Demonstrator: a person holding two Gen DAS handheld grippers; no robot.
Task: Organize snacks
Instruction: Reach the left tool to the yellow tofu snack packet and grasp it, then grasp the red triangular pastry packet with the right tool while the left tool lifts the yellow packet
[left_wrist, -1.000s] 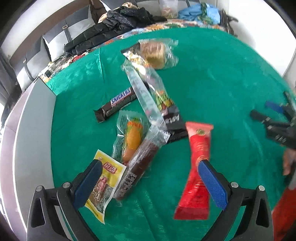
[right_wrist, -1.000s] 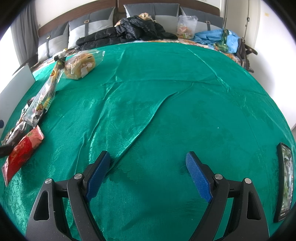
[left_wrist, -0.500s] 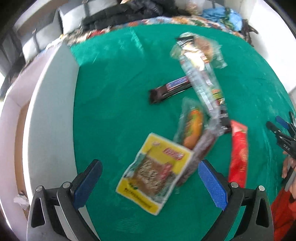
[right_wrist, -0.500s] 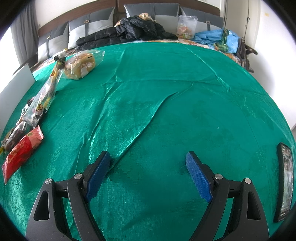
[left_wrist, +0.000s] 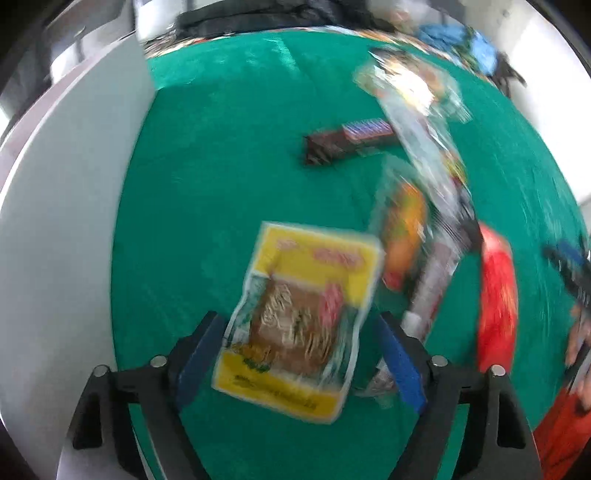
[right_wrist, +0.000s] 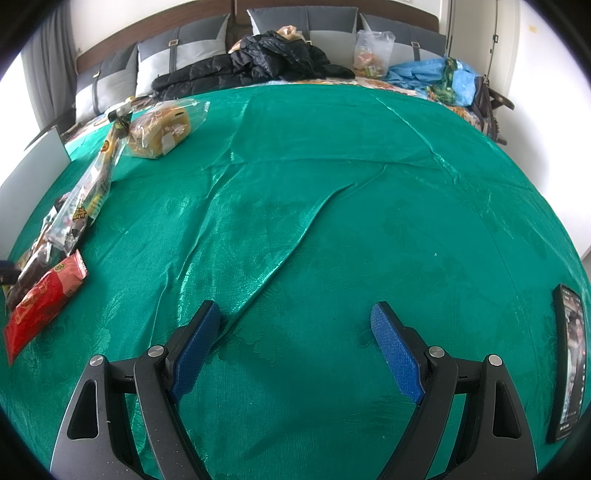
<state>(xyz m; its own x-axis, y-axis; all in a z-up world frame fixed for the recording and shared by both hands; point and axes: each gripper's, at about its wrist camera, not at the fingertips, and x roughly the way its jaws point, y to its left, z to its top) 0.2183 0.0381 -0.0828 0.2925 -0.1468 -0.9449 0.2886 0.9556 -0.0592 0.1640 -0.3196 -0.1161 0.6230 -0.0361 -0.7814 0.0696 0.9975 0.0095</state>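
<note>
Left wrist view: yellow snack packet (left_wrist: 295, 321) flat on the green cloth (left_wrist: 229, 177), lower half between the left gripper (left_wrist: 299, 354)'s closing jaws, not yet pinched, long axis running away from them. Right gripper (right_wrist: 295, 350) spread wide over bare cloth, well apart from the snacks; left hand plainly nearer.

Bedroom: cloth-covered bed (right_wrist: 332, 184), padded headboard (right_wrist: 306, 22), pillows (right_wrist: 184, 55).

Open right gripper (right_wrist: 295, 350) over green cloth (right_wrist: 332, 221), perhaps touching.
</note>
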